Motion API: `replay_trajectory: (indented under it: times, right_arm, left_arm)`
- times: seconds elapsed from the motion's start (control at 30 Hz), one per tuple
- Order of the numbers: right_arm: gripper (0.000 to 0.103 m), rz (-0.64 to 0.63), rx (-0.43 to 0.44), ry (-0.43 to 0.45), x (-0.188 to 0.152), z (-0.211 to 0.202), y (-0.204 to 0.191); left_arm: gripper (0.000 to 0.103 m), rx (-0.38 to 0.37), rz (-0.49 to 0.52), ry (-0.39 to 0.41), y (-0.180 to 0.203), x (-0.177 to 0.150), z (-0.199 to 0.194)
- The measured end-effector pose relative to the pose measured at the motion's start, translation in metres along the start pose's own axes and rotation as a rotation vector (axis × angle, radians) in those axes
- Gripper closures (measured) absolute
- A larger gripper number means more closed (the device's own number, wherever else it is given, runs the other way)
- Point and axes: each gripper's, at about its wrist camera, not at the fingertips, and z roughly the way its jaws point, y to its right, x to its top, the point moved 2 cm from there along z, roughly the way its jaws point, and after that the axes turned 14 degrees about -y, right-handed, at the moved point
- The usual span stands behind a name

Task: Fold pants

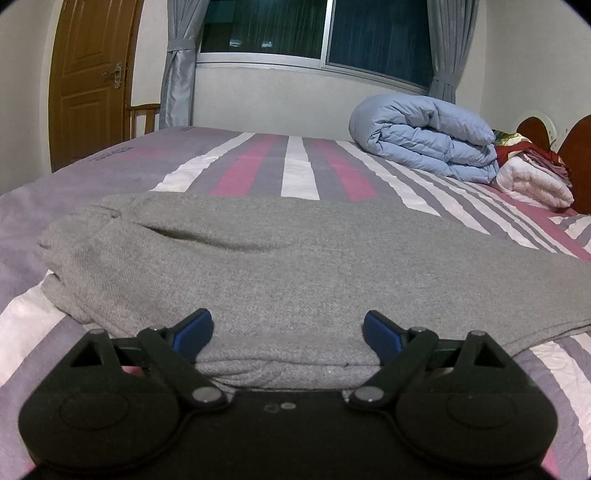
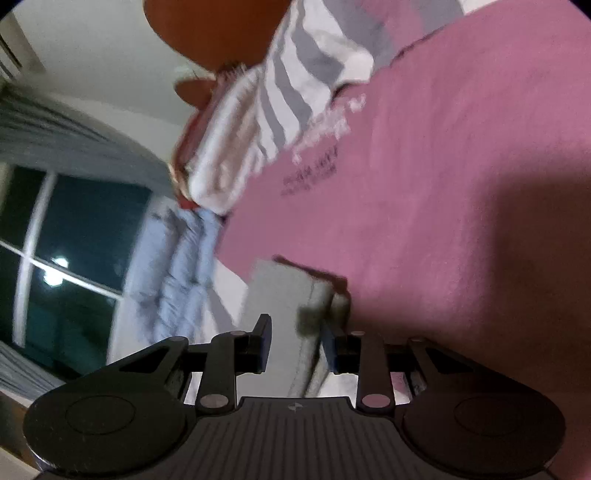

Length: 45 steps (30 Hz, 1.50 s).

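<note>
The grey pants (image 1: 280,258) lie folded in layers on the striped bed (image 1: 258,166), filling the middle of the left wrist view. Their near folded edge sits between the blue pads of the left gripper (image 1: 288,334), whose fingers are spread wide, one pad touching the cloth at each side.

In the blurred, tilted right wrist view, a grey pant end (image 2: 291,306) rises at 12 o'clock between the fingers of the right gripper (image 2: 293,345). Those fingers stand apart, the cloth close against the right pad; whether it is pinched cannot be told.

At 2 o'clock from the pants lies a rolled blue quilt (image 1: 424,144), with a window (image 1: 314,29) beyond at 12 o'clock and a door (image 1: 88,74) at 10 o'clock.
</note>
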Motion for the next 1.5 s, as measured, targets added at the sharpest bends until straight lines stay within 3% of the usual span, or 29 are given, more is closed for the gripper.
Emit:
replay_trajectory:
  times: [0.03,0.07,0.1,0.43,0.57,0.73,1.5]
  right_arm:
    - [0.072,-0.021,0.001,-0.003,0.000,0.002,-0.003]
    - [0.094,-0.046,0.001,-0.006,-0.002,0.004,-0.007]
    - [0.097,-0.072,0.013,-0.007,-0.004,0.002,-0.011]
    - [0.096,-0.036,-0.007,0.007,-0.019,-0.020,0.009]
    - [0.096,-0.091,-0.070,-0.053,-0.028,-0.015,0.008]
    - [0.096,-0.082,-0.087,-0.076,-0.027,-0.001,0.008]
    - [0.094,0.008,-0.061,-0.087,-0.018,0.009,0.011]
  left_arm:
    - [0.020,-0.001,0.000,0.000,0.000,0.000,0.000]
    - [0.020,-0.001,0.000,0.000,0.000,0.000,0.000]
    - [0.020,-0.002,-0.001,0.000,0.000,0.000,0.000]
    - [0.019,-0.007,-0.003,-0.001,-0.001,0.001,0.000]
    - [0.019,-0.007,-0.001,-0.001,-0.001,0.001,0.001]
    - [0.019,-0.007,-0.001,-0.002,-0.002,0.001,0.001]
    - [0.018,-0.008,-0.001,-0.002,-0.002,0.001,0.001]
